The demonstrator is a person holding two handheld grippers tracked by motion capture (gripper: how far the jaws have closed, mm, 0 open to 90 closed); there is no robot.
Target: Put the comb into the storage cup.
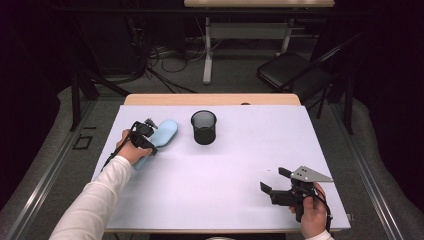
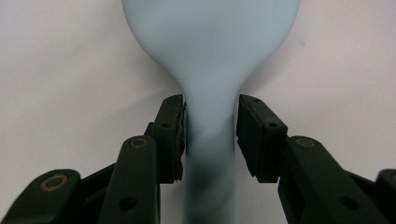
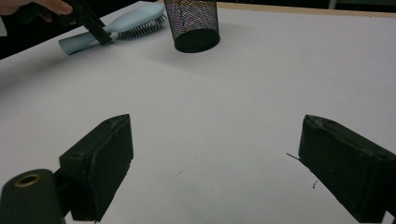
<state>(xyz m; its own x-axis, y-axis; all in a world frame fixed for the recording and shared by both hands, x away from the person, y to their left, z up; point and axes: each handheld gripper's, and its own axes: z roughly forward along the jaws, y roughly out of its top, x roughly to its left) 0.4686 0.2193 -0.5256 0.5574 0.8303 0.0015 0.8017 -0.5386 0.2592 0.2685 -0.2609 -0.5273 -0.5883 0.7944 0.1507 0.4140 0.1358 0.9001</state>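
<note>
A light blue hairbrush (image 1: 166, 132) lies at the table's left, bristles to the side (image 3: 136, 19). My left gripper (image 1: 149, 134) reaches down over its handle. In the left gripper view the handle (image 2: 210, 154) runs between the two pads of this gripper (image 2: 211, 122); the left pad touches it and a sliver of gap shows at the right pad. The brush rests on the table. My right gripper (image 1: 273, 180) sits low at the front right, jaws wide open (image 3: 215, 154) over bare table with nothing between them.
A black mesh cup (image 1: 204, 127) stands upright right of the brush, also seen in the right gripper view (image 3: 194, 23). A white sheet (image 1: 240, 165) covers the table. A dark folding chair (image 1: 292, 72) stands beyond the far right corner.
</note>
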